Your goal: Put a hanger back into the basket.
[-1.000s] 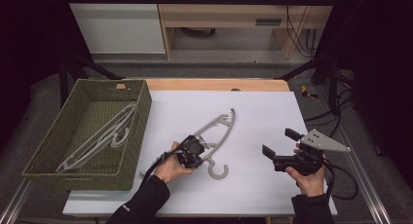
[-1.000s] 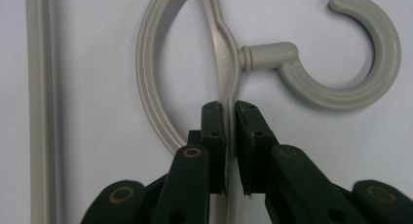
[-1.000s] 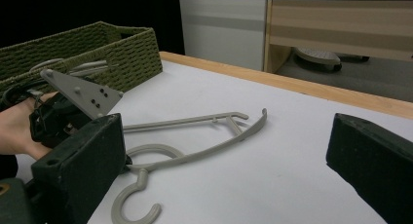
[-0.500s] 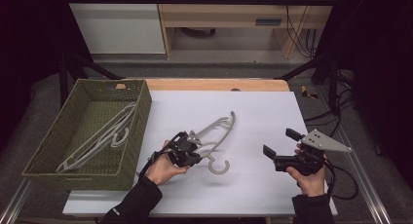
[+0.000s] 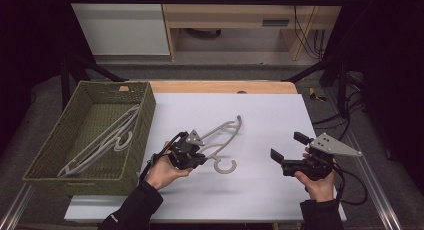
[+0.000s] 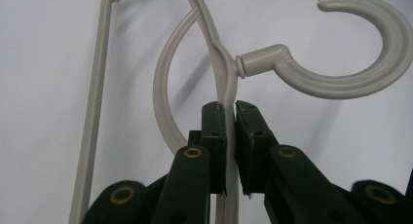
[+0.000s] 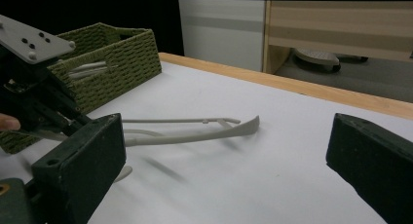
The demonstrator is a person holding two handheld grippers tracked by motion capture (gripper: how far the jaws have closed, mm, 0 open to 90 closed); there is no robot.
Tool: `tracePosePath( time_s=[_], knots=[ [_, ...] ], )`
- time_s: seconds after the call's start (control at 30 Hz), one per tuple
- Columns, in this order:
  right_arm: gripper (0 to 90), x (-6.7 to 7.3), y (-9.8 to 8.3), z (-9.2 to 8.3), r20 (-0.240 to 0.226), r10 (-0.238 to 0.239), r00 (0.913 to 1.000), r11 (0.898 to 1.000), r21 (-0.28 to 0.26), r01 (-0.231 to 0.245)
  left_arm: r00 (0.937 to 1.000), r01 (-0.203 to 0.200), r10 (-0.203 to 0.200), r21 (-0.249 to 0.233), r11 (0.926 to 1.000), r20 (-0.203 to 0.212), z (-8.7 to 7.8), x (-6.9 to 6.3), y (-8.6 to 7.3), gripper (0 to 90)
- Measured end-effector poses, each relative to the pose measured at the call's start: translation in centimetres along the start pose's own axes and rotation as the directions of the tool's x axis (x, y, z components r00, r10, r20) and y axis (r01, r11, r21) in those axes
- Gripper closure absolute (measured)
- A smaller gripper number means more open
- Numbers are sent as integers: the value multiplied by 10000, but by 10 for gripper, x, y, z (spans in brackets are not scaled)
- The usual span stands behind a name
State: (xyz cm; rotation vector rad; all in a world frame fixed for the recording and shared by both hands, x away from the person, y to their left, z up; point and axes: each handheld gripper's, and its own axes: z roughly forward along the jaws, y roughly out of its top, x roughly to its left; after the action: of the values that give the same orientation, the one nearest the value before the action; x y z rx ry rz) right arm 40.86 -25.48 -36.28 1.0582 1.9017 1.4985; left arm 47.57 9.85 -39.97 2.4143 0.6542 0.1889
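High view: the left tool (image 5: pixel 200 157) is clamped on the grey hanger (image 5: pixel 220 138) near its neck, just beside the hook (image 5: pixel 225 166). The hanger stretches toward 1 o'clock over the white bench (image 5: pixel 260 115), its far end clear of the surface. At 9 o'clock from it stands the green woven basket (image 5: pixel 47 160), with more hangers (image 5: pixel 107 140) lying inside. The right tool (image 5: pixel 287 150) sits at 3 o'clock, well apart from the hanger, jaws apart, nothing between them.

Left gripper view: both pads (image 6: pixel 214 131) press on the hanger's flat body (image 6: pixel 226 87) just below the hook's stem; the hook (image 6: pixel 350 63) curls toward 2 o'clock.

Right gripper view: the right tool (image 7: pixel 224 170) stands wide apart and empty. Beyond it the hanger (image 7: pixel 195 134) is raised off the bench, and the left tool (image 7: pixel 44 117) holds it at 9 o'clock, in front of the basket (image 7: pixel 122 48).
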Motion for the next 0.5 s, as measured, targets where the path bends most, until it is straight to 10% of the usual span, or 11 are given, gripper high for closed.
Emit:
tracePosePath(
  time_s=[0.5],
  knots=[
    [11, 1, 0, 0, -19, -12, 10000, 10000, -18, 12, 9969, -557, 630, 1422, 9883, -473, 50, -7, -7, 828]
  ],
)
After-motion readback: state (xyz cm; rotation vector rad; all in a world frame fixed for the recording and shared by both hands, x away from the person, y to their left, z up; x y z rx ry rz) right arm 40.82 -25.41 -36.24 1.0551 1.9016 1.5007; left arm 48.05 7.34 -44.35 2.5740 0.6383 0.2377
